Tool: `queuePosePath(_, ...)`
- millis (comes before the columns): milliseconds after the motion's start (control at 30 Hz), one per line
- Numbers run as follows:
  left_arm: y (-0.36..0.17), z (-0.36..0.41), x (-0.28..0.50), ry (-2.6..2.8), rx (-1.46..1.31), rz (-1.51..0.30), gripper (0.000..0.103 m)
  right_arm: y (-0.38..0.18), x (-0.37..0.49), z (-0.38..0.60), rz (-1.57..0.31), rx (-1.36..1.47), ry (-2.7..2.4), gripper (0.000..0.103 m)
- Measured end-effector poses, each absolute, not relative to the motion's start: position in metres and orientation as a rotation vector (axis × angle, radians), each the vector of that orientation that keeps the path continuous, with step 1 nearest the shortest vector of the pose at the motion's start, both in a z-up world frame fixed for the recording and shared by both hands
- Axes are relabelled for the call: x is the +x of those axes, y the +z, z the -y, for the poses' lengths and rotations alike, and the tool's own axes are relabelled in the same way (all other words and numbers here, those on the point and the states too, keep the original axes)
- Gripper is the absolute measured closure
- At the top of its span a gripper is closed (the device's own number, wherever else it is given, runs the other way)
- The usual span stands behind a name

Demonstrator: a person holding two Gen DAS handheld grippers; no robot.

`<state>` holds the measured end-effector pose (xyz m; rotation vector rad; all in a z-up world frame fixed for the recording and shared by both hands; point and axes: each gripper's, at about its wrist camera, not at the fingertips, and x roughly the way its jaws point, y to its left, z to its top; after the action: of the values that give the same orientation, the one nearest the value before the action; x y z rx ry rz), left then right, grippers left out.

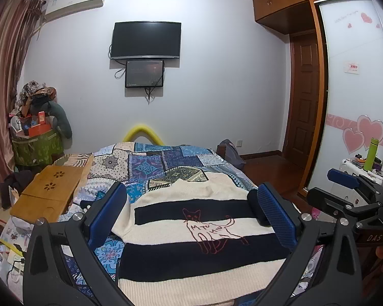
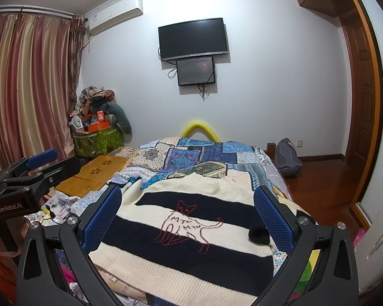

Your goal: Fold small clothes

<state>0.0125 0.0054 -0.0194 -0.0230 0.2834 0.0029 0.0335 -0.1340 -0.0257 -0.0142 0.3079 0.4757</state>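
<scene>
A small cream and navy striped sweater (image 1: 191, 232) with a red outlined cat lies flat on the patchwork bedspread (image 1: 153, 168), neck toward the far wall. It also shows in the right wrist view (image 2: 191, 229). My left gripper (image 1: 191, 214) is open and empty, held above the sweater's near half. My right gripper (image 2: 189, 219) is open and empty, also above the sweater. The right gripper shows at the right edge of the left wrist view (image 1: 349, 188). The left gripper shows at the left edge of the right wrist view (image 2: 35, 168).
A bamboo lap tray (image 1: 48, 193) rests at the bed's left edge, papers below it. A heaped green basket (image 1: 37, 148) stands by the curtain. A nightstand with a green bottle (image 1: 371, 154) stands right. A grey bag (image 2: 287, 158) sits on the wooden floor.
</scene>
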Motion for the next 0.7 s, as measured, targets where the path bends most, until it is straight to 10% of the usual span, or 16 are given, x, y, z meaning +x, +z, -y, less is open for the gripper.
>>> queuePosePath(700,-0.042,-0.082,0.092,0.099,-0.158,-0.396,0.000,-0.042,0.104,0.102,-0.418,-0.065,0.512,0.000)
